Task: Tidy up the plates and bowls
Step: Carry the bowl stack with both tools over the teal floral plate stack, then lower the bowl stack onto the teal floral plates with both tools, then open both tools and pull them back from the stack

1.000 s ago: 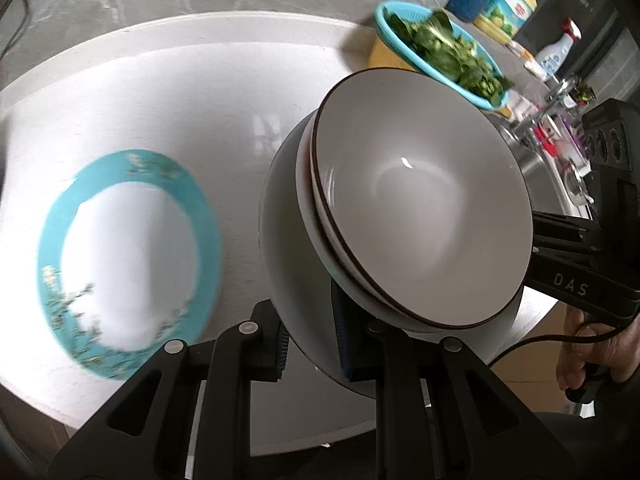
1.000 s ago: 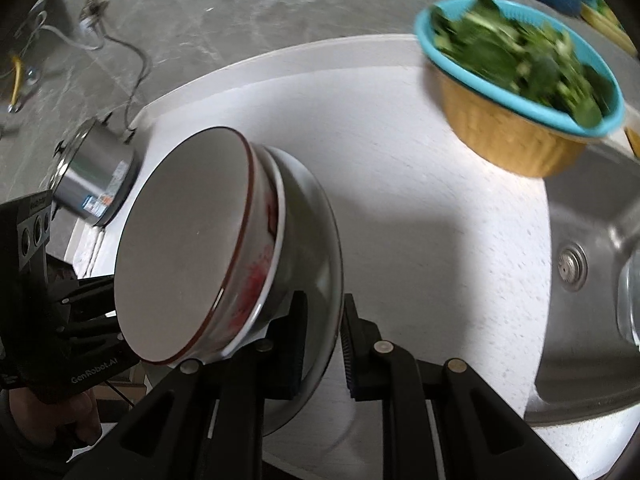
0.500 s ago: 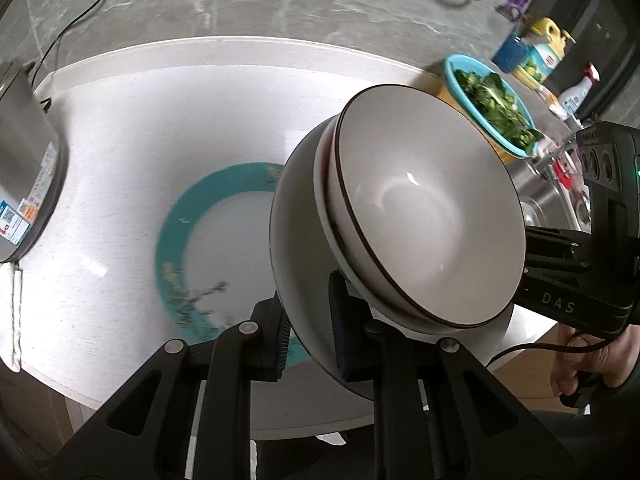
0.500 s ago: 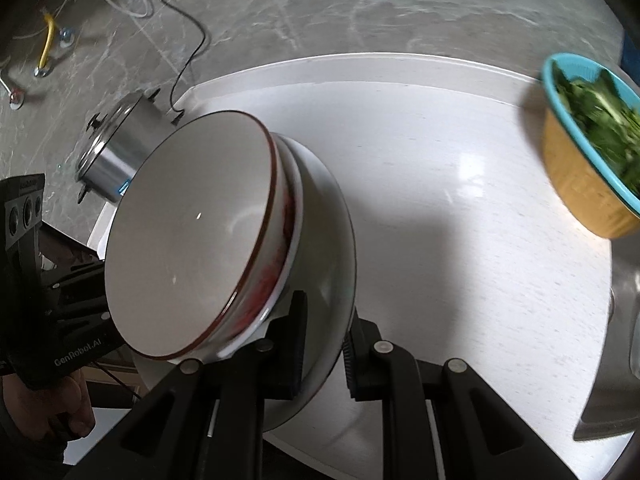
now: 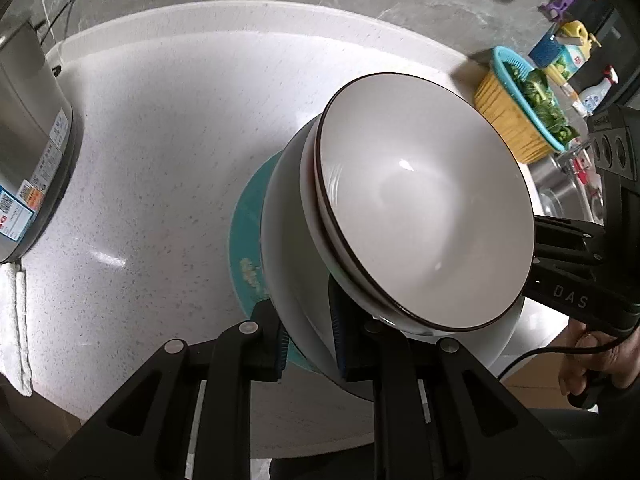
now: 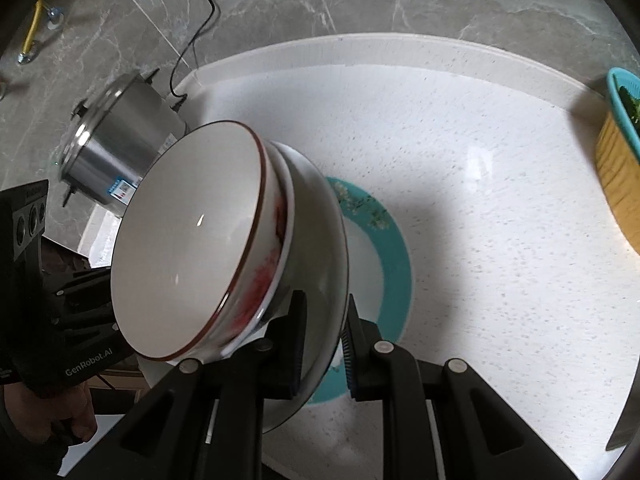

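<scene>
Both grippers hold one stack of dishes from opposite sides, above the counter. The stack is a grey-white plate (image 5: 288, 272) (image 6: 324, 280) with two nested bowls on it; the top bowl (image 5: 424, 208) (image 6: 188, 264) is white with a dark brown rim. My left gripper (image 5: 308, 336) is shut on the plate's rim. My right gripper (image 6: 322, 344) is shut on the plate's opposite rim. A teal-rimmed plate (image 5: 246, 256) (image 6: 388, 264) lies flat on the counter directly under the stack, mostly hidden by it.
A steel pot (image 5: 28, 152) (image 6: 112, 148) stands at the counter's left end. A yellow-and-blue basket of greens (image 5: 520, 112) (image 6: 620, 168) stands to the right, with bottles and a sink (image 5: 560, 200) beyond it. A white cloth (image 5: 14, 312) lies by the pot.
Both grippers have carried the stack leftward along the counter. The teal plate, earlier off to the left of the stack, now lies directly beneath it. The steel pot has come closer.
</scene>
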`<state>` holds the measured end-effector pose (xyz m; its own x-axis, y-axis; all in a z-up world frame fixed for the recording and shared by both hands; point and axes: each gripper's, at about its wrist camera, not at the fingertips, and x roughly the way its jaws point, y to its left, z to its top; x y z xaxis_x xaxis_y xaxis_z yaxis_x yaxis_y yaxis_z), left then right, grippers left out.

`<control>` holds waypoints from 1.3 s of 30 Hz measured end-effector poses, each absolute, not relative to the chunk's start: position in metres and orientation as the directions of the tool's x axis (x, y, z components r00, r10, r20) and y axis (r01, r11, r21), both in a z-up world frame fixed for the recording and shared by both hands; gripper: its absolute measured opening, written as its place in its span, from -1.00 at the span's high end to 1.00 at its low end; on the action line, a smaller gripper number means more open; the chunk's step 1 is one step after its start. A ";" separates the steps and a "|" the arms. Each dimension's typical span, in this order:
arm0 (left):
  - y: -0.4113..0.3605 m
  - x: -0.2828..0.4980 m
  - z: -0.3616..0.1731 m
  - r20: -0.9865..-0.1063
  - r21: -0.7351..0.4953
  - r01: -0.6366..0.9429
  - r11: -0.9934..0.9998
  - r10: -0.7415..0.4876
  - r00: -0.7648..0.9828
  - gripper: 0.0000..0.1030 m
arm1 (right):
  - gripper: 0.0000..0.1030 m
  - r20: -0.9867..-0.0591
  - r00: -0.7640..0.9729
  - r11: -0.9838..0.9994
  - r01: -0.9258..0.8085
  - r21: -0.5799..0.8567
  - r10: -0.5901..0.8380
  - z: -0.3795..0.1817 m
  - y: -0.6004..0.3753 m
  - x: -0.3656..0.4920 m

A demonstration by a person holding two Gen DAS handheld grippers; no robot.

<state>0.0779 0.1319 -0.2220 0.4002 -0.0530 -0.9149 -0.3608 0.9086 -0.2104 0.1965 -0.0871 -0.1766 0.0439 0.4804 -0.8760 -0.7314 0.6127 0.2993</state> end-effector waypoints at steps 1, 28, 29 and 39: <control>0.135 0.080 -0.228 -0.917 -0.211 -0.358 0.910 -0.057 0.394 0.72 | 0.65 -0.879 0.044 0.616 -0.730 0.297 0.475 -0.180 -0.085 0.196; 0.145 0.104 -0.281 -0.928 -0.202 -0.292 0.935 -0.087 0.363 0.71 | 0.65 -0.903 0.064 0.686 -0.673 0.276 0.426 -0.228 -0.067 0.202; 0.145 0.103 -0.281 -0.927 -0.201 -0.289 0.936 -0.086 0.365 0.71 | 0.65 -0.902 0.067 0.688 -0.672 0.274 0.425 -0.229 -0.067 0.200; 0.147 0.093 -0.279 -0.916 -0.202 -0.264 0.943 -0.087 0.392 0.46 | 0.57 -0.894 0.131 0.724 -0.643 0.252 0.428 -0.224 -0.068 0.188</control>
